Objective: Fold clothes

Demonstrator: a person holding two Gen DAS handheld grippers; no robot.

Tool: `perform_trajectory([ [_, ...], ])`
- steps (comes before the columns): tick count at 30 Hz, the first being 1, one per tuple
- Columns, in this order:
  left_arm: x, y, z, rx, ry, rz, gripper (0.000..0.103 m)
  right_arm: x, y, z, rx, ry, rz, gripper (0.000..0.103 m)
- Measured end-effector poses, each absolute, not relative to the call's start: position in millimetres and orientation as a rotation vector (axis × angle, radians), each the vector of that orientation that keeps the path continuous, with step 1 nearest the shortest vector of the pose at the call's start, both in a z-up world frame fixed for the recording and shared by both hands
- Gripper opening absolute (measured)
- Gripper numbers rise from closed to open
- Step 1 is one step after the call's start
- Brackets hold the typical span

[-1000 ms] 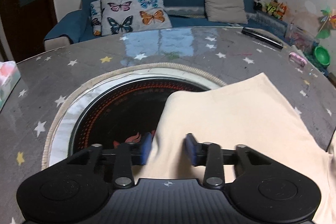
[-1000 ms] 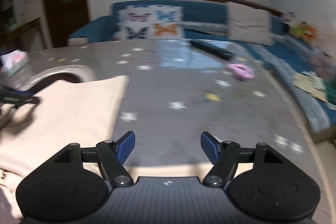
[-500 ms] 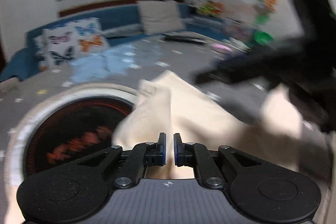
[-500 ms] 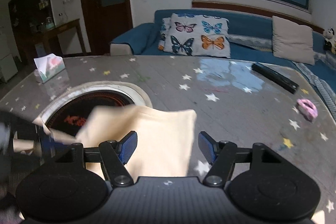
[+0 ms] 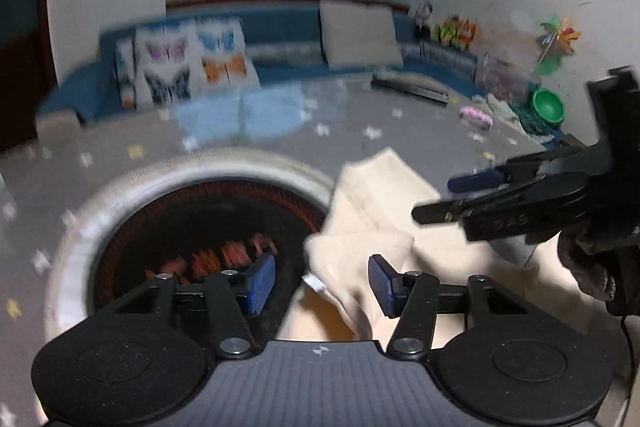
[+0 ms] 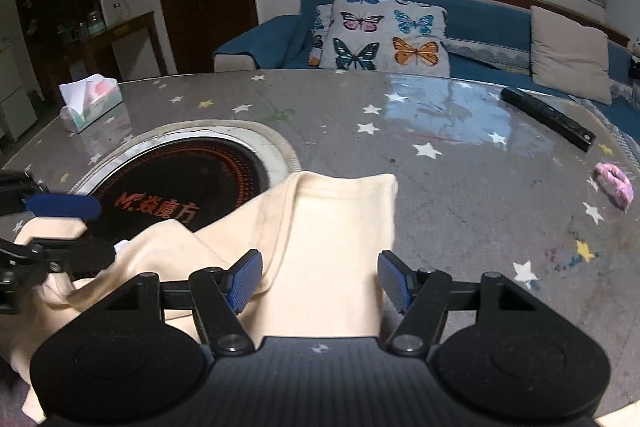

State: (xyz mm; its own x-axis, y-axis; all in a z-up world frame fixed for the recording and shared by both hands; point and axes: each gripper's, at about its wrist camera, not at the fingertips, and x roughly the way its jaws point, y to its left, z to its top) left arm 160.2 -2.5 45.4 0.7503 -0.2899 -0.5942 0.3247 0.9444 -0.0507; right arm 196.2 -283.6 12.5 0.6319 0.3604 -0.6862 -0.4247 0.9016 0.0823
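Cream garment (image 6: 336,227) lies partly folded on the grey star-print bench (image 6: 480,187), near edge, just right of the round black cooktop inset (image 6: 192,183). One corner of the cloth overlaps the inset's pale rim. A raised fold with a small white label sits at the garment's left side (image 5: 360,255).

Left tool (image 5: 322,281): blue pads spread wide, nothing gripped; the raised fold sits between the pads, contact not discernible. This view is motion-blurred.

Right tool (image 6: 320,281): pads spread, hovering over the flat right-hand panel of the garment, nothing gripped. In the left wrist view the right tool (image 5: 460,201) enters from the right, above the cloth.

Elsewhere on bench: tissue box (image 6: 90,101) far left, black remote (image 6: 546,117) far right, pink hair tie (image 6: 614,185) near right edge. Blue sofa (image 6: 480,15) behind, with butterfly cushion (image 6: 384,35) and beige cushion (image 6: 570,55).
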Motion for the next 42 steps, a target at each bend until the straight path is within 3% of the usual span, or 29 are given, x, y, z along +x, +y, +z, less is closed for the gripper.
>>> perform_trajectory([
  [1, 164, 0, 45, 0.048, 0.645, -0.328, 0.053, 197, -285, 13, -0.087, 0.763, 0.445, 0.065],
  [2, 168, 2, 45, 0.038, 0.651, -0.321, 0.045, 197, -287, 13, -0.085, 0.762, 0.439, 0.065],
  [3, 172, 5, 45, 0.029, 0.657, -0.313, 0.034, 198, -288, 14, -0.085, 0.761, 0.435, 0.065],
  [4, 175, 7, 44, 0.020, 0.663, -0.305, 0.017, 199, -290, 14, -0.087, 0.760, 0.430, 0.064],
  [5, 179, 10, 44, 0.010, 0.669, -0.298, 0.010, 200, -292, 13, -0.089, 0.761, 0.424, 0.063],
  [11, 202, 24, 42, -0.046, 0.703, -0.252, 0.007, 216, -300, 9, -0.069, 0.776, 0.397, 0.052],
  [15, 229, 53, 42, -0.010, 0.689, -0.118, 0.007, 232, -298, 2, -0.043, 0.783, 0.394, 0.040],
  [19, 247, 70, 29, -0.010, 0.717, -0.061, 0.006, 249, -292, -6, -0.020, 0.792, 0.376, 0.018],
  [22, 255, 78, 19, -0.013, 0.728, -0.035, 0.006, 261, -287, -11, -0.016, 0.785, 0.361, 0.007],
  [29, 255, 87, 17, -0.015, 0.736, 0.000, 0.011, 278, -272, -12, -0.069, 0.768, 0.354, 0.008],
  [31, 254, 89, 17, -0.014, 0.737, 0.009, 0.013, 277, -272, -8, -0.079, 0.770, 0.354, 0.015],
  [33, 253, 91, 18, -0.014, 0.739, 0.019, 0.013, 270, -274, -1, -0.093, 0.763, 0.357, 0.015],
  [35, 253, 94, 18, -0.014, 0.741, 0.028, 0.023, 259, -277, 7, -0.100, 0.763, 0.374, 0.017],
  [37, 234, 86, 20, 0.008, 0.736, 0.001, 0.033, 246, -280, 15, -0.100, 0.768, 0.400, 0.026],
  [39, 215, 77, 22, 0.031, 0.731, -0.027, 0.035, 229, -281, 22, -0.116, 0.766, 0.427, 0.030],
  [42, 186, 64, 25, 0.065, 0.723, -0.070, 0.046, 197, -280, 30, -0.134, 0.765, 0.480, 0.037],
])
